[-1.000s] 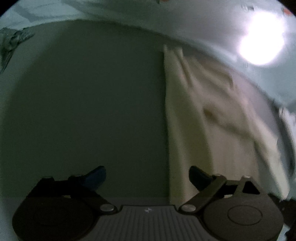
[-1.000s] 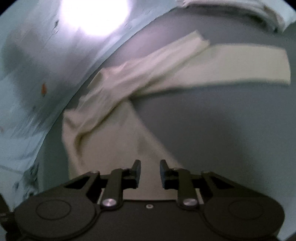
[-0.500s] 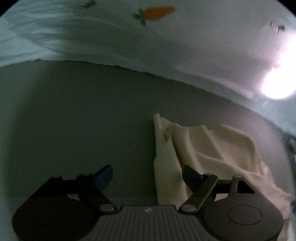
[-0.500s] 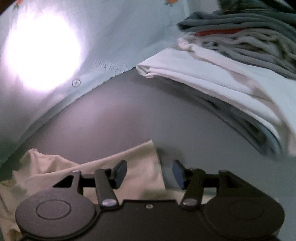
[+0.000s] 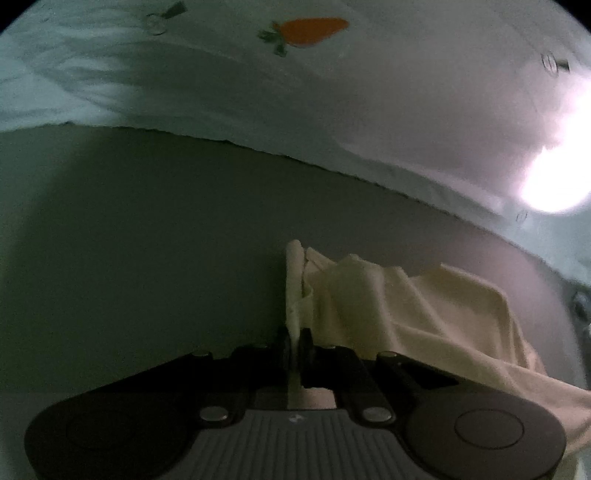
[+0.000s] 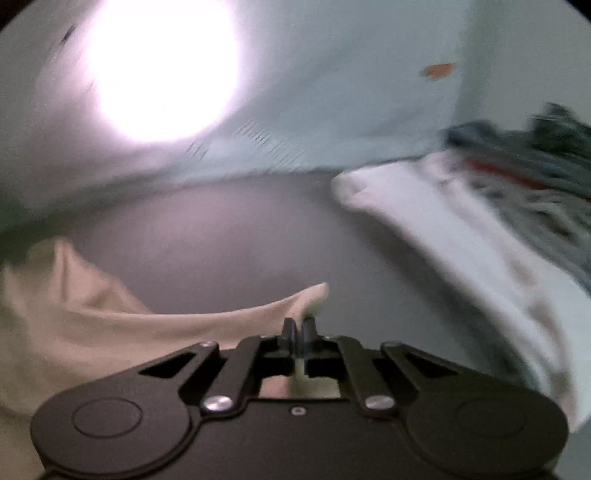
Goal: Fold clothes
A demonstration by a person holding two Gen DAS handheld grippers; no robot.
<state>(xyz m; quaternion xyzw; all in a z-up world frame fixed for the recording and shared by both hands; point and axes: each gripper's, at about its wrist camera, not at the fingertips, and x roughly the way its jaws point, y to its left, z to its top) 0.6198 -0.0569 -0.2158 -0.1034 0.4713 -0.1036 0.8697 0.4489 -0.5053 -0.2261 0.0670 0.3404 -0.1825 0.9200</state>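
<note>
The left gripper [image 5: 294, 338] had just clamped a corner of the cream garment [image 5: 424, 306], which spread toward three o'clock on the grey surface [image 5: 147, 240]. The right gripper [image 6: 299, 330] had likewise just closed on another corner [image 6: 314, 295], cloth trailing toward nine o'clock. With both corners pinched, the next move probably called for lifting them together and spreading the cloth.

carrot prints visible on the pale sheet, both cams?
2. One sharp orange carrot print sits top centre in the left wrist view; one blurred orange print sits upper right in the right wrist view. They may be the same print; glare may hide others.

We see a grey mat [image 5: 155, 236] ahead, a carrot-print sheet [image 5: 332, 92] beyond it, with bright glare [image 6: 162, 70] above.
</note>
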